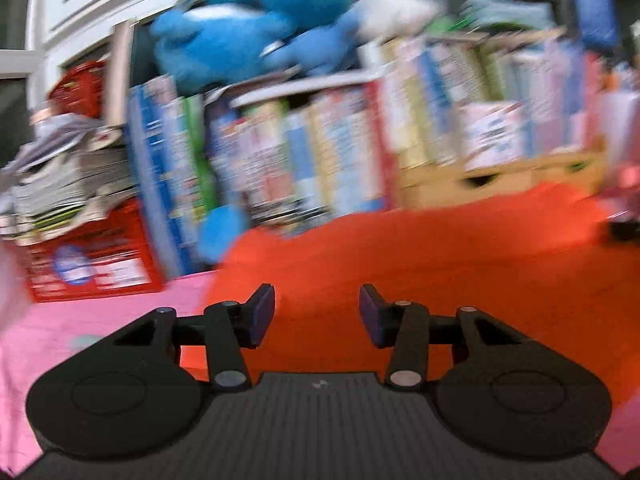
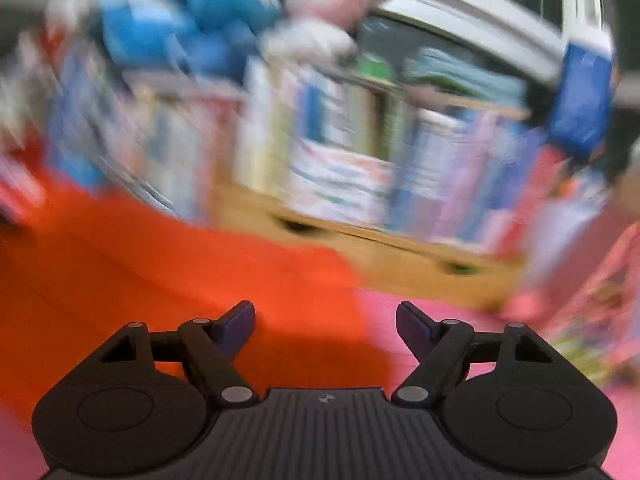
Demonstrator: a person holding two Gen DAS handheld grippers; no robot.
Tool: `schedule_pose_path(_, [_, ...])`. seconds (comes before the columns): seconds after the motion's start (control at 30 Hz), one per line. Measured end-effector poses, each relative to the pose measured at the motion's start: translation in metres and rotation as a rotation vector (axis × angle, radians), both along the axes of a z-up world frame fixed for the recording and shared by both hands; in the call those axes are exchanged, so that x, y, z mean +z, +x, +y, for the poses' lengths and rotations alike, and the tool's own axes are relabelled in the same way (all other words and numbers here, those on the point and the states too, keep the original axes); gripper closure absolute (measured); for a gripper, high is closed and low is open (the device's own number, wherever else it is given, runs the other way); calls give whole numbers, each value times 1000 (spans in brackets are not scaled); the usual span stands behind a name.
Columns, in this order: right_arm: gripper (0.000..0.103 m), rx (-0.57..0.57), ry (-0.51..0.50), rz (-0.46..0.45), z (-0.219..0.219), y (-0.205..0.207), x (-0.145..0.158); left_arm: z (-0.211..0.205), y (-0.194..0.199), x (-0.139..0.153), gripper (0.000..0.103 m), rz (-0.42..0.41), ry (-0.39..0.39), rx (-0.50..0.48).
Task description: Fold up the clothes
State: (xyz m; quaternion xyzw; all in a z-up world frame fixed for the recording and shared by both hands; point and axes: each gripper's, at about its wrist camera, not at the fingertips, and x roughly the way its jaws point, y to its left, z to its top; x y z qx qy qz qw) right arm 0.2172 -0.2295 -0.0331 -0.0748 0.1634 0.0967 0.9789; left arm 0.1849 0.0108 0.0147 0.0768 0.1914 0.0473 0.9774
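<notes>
An orange-red garment (image 1: pixel 420 256) lies spread on a pink surface (image 1: pixel 80 320); both views are blurred. In the left wrist view my left gripper (image 1: pixel 317 314) hovers over the garment's near left part, jaws apart with only cloth below and nothing pinched between the pads. In the right wrist view the same garment (image 2: pixel 160 264) fills the left half. My right gripper (image 2: pixel 325 326) stands wide open over its right edge, where orange meets the pink surface (image 2: pixel 400 312). Nothing sits between its fingers.
Behind the garment stands a row of upright books (image 1: pixel 320 152) on a low wooden shelf (image 1: pixel 500 180), with blue plush toys (image 1: pixel 248 28) on top. A red box (image 1: pixel 92 264) and stacked papers (image 1: pixel 60 184) sit at the left. A patterned pink item (image 2: pixel 592 300) lies at the right.
</notes>
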Motion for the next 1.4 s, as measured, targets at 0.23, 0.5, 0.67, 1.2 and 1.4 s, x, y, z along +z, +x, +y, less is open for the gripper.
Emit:
schedule_pose_path(0.23, [26, 175, -147, -33, 73, -10, -30, -42, 18, -35, 58, 3, 299, -63])
schedule_pose_path(0.5, [27, 300, -616, -216, 114, -9, -60, -59, 27, -64, 65, 16, 630, -217])
schedule_pose_path(0.67, [27, 298, -617, -162, 113, 5, -73, -58, 32, -84, 66, 17, 690, -236])
schedule_pose_path(1.2, [26, 116, -537, 5, 10, 22, -68, 30, 31, -78, 64, 111, 561, -90])
schedule_pose_path(1.4, [24, 12, -485, 84, -36, 21, -64, 54, 26, -79, 64, 144, 531, -28])
